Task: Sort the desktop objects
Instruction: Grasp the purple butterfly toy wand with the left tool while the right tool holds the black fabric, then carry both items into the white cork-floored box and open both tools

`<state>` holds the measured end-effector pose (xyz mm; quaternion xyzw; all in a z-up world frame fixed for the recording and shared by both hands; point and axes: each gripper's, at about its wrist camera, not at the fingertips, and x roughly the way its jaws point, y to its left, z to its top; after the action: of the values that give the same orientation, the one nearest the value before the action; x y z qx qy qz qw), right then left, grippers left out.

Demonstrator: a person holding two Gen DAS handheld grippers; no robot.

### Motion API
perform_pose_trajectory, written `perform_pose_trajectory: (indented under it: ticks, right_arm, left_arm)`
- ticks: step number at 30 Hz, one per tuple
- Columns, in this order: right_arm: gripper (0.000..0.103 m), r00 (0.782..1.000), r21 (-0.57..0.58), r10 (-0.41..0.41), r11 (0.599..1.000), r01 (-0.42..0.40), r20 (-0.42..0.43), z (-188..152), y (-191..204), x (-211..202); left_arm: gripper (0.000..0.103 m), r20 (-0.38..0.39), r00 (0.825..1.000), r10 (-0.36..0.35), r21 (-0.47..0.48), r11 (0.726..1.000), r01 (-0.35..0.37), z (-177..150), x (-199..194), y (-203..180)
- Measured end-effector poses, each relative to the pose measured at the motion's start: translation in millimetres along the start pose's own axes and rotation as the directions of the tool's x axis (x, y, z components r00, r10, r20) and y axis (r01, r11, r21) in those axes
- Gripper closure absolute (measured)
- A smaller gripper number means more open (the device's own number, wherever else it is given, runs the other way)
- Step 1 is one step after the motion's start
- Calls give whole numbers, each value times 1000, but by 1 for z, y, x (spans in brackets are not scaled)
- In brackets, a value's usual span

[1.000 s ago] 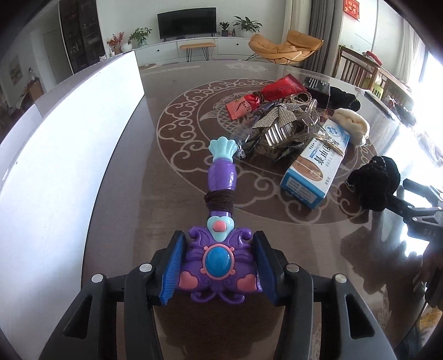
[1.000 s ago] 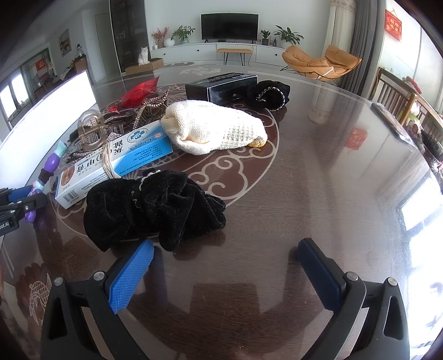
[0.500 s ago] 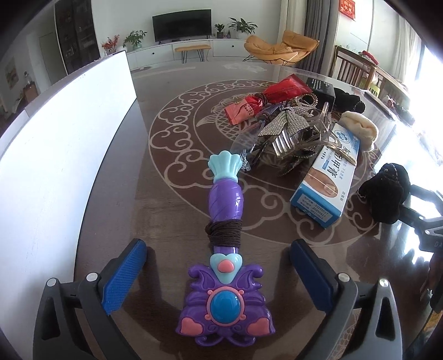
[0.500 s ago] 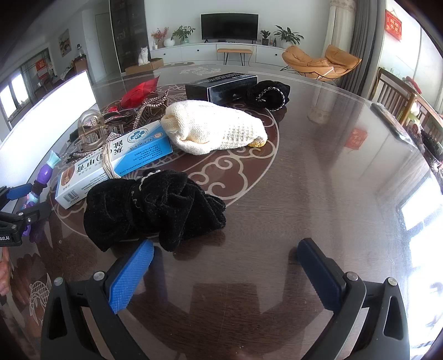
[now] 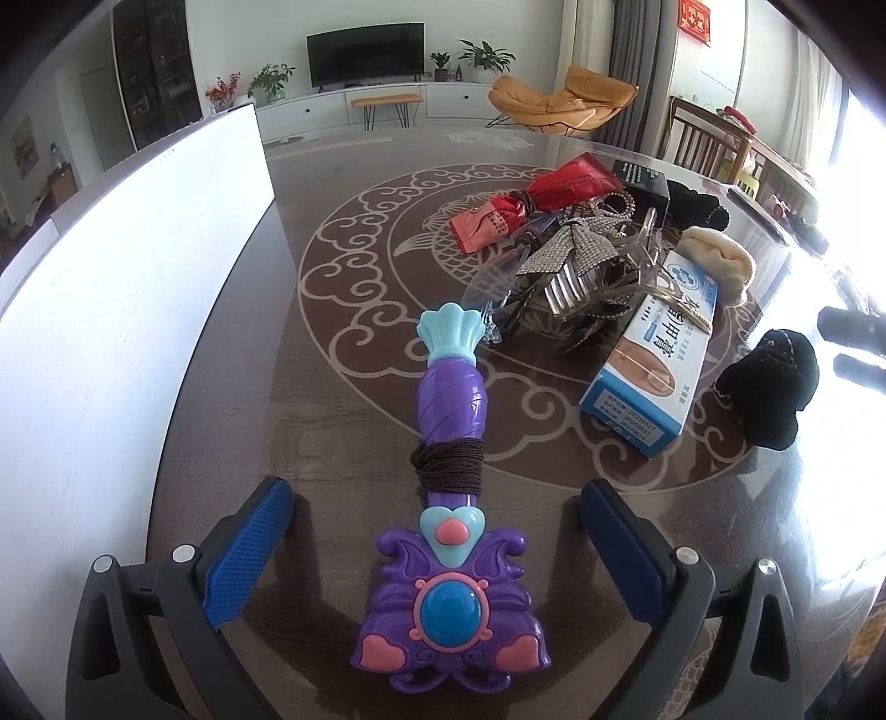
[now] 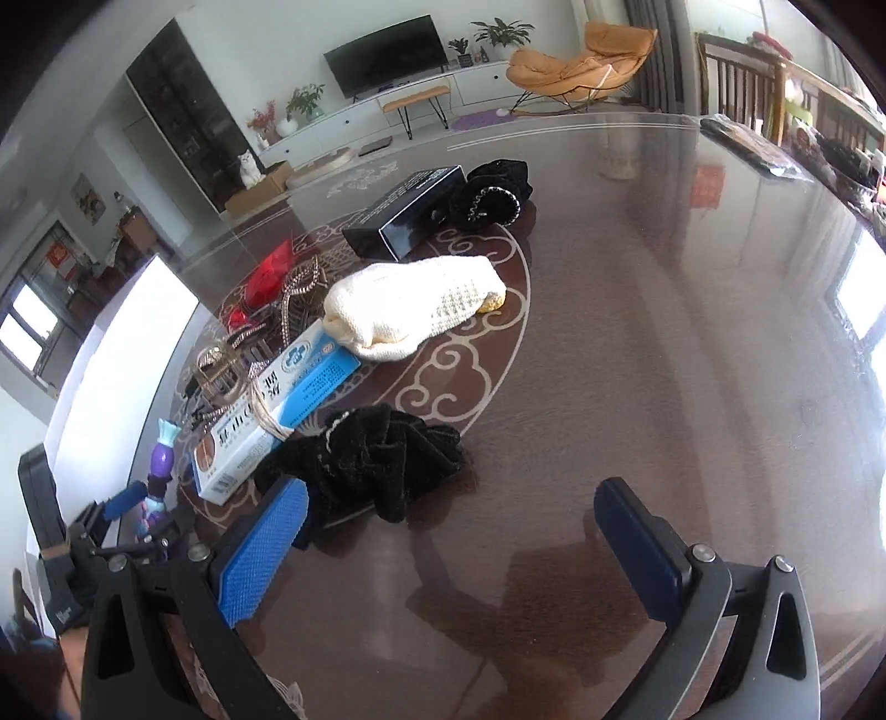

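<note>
On glossy table (image 5: 343, 210), purple toy wand (image 5: 451, 526) lies between wide-spread left gripper (image 5: 437, 548) pads, untouched

A dark glossy table (image 5: 354, 232) with a pale cloud-scroll medallion fills both views. A white board (image 5: 111, 310) stands upright along its left edge. Beyond, a black television (image 5: 365, 54) hangs above a long white cabinet (image 6: 421, 105), with a small wooden bench (image 5: 386, 102) before it. An orange lounge chair (image 6: 576, 55) sits nearby, potted plants (image 5: 484, 52) flank the screen, and a white cat (image 6: 247, 166) sits by the dark shelving.
</note>
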<state>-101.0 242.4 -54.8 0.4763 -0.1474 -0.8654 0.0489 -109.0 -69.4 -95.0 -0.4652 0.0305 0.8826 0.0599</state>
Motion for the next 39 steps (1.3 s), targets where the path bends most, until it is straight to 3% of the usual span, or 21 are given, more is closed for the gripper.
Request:
perform_pose_trajectory:
  ticks: [5, 10, 13, 16, 20, 22, 24, 25, 26, 27, 28, 29, 30, 31, 35, 39]
  right_arm:
    - [0, 999, -2, -39, 999, 39, -36, 24, 41, 45]
    - [0, 990, -232, -135, 965, 125, -29, -1, 65, 60]
    - [0, 992, -337, -127, 934, 115, -14, -25, 49, 46]
    - [0, 990, -313, -138, 942, 123, -27, -29, 22, 30]
    - [0, 996, -287, -75, 956, 59, -45, -27, 11, 9]
    - [0, 997, -356, -59, 934, 41, -42, -22, 25, 8]
    - [0, 996, -432, -72, 901, 41, -54, -15, 43, 18]
    - [0, 995, -463, -66, 886, 23, -77, -13, 52, 25]
    - [1, 992, -493, -57, 870, -5, -109, -11, 59, 34]
    - [7, 988, -520, -56, 854, -26, -142, -11, 65, 41]
    - [38, 984, -545, -55, 837, -46, -168, -10, 68, 48]
    - [43, 981, -563, -73, 825, -41, -179, -11, 71, 49]
    - [62, 982, -574, -90, 819, -22, -167, -11, 73, 47]
    - [70, 980, -559, -77, 829, -39, -182, -11, 73, 42]
    - [70, 990, -547, -60, 837, -19, -127, -19, 73, 5]
    - [70, 993, -567, -38, 823, -33, -113, -18, 88, -23]
  left_arm:
    - [0, 1, 1000, 4, -2, 1000, -4, 0, 0, 0]
    - [0, 2, 1000, 3, -3, 1000, -3, -2, 0, 0]
    - [0, 3, 1000, 5, -5, 1000, -5, -2, -1, 0]
    - [0, -2, 1000, 13, -10, 1000, -13, -5, -3, -1]
    - [0, -62, 998, -25, 47, 999, 28, -7, -7, -3]
    - [11, -58, 998, -25, 55, 998, 28, -7, -10, -2]
    - [50, -39, 999, -32, 62, 998, 34, -7, -17, 0]
    - [58, -38, 999, -37, 60, 997, 40, -8, -19, 2]
    - [59, -39, 998, -48, 50, 997, 50, -9, -21, 4]
    - [59, -34, 998, -60, 36, 997, 61, -12, -24, 8]
    - [59, -28, 997, -65, 20, 998, 66, -16, -26, 11]
    - [59, -20, 997, -74, 4, 997, 74, -21, -30, 14]
    - [59, -10, 996, -85, -13, 996, 85, -25, -34, 16]
    - [59, 6, 995, -95, -29, 995, 95, -30, -39, 17]
    - [59, 88, 987, -135, -85, 986, 142, -43, -70, 14]
    - [59, 200, 964, -175, -144, 968, 205, -42, -122, 20]
